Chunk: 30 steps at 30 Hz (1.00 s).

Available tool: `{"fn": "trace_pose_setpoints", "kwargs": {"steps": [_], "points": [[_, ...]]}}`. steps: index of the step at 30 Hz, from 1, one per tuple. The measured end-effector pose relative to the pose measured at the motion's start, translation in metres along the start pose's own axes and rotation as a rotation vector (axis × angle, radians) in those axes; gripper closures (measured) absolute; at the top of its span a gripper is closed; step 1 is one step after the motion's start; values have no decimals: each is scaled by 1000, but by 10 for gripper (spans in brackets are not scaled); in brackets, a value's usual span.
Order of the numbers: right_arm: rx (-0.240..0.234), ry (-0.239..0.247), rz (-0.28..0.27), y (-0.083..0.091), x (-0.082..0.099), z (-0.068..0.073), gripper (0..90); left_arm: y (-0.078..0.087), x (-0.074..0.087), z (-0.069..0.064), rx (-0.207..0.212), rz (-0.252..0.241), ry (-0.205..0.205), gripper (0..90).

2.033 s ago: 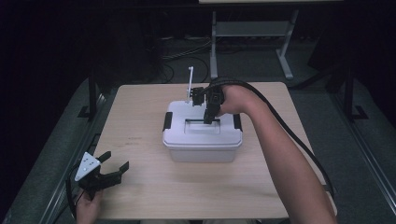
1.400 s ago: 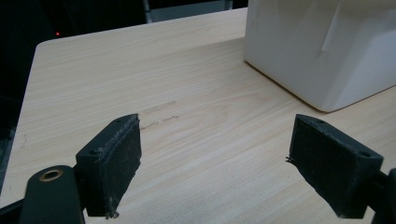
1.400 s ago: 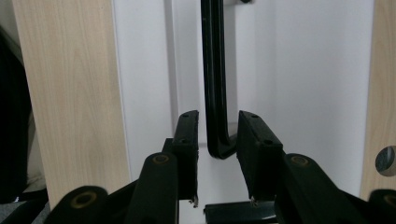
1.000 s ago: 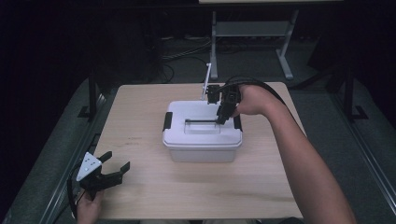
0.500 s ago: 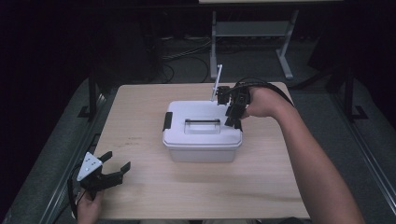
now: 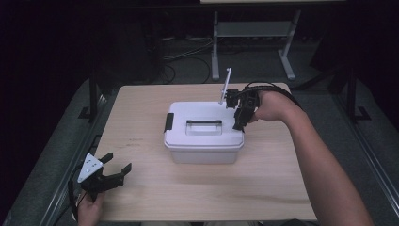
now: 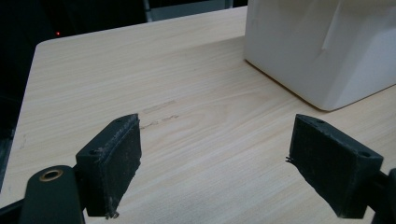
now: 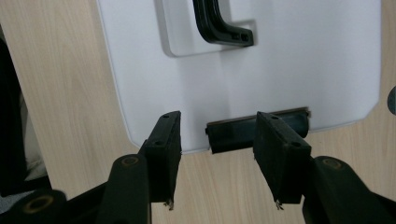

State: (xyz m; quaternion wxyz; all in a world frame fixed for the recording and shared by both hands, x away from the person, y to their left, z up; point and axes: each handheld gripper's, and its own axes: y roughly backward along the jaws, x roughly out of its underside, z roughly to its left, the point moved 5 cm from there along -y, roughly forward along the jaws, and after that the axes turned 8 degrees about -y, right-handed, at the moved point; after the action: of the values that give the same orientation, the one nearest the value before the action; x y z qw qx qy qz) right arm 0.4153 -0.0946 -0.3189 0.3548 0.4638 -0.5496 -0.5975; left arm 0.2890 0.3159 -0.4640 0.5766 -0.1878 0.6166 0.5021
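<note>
The left claw (image 6: 107,175) rests wide open and empty at the desk's (image 6: 141,122) near left corner, well apart from the white box (image 6: 203,134) at the centre. The right claw (image 6: 241,115), half open and empty, hangs just above the black latch (image 8: 254,129) on the box's right end, the nearer one. The latch's long axis runs near to far. No writing is readable.

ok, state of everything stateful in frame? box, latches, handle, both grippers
Box: upright on the table, lid on.
Handle: folded flat in the lid recess.
Left latch: down against the box side.
Right latch: looks down; right gripper's jaws straddle it, not yet gripping.
Left gripper: open, empty, low over the table's near left corner.
Right gripper: open, empty, at the box's right end.
</note>
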Motion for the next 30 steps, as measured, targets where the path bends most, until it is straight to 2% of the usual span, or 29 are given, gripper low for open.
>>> {"fn": "trace_pose_setpoints", "kwargs": {"steps": [8,18,30], "points": [[1,-23,10,-7,12,-2,474,0,0,-1,0,0,1,163],[3,-43,-4,-6,21,-3,458,0,0,-1,1,-1,-1,163],[3,-77,-10,-10,42,-7,445,-1,0,-2,0,2,-5,163]]}}
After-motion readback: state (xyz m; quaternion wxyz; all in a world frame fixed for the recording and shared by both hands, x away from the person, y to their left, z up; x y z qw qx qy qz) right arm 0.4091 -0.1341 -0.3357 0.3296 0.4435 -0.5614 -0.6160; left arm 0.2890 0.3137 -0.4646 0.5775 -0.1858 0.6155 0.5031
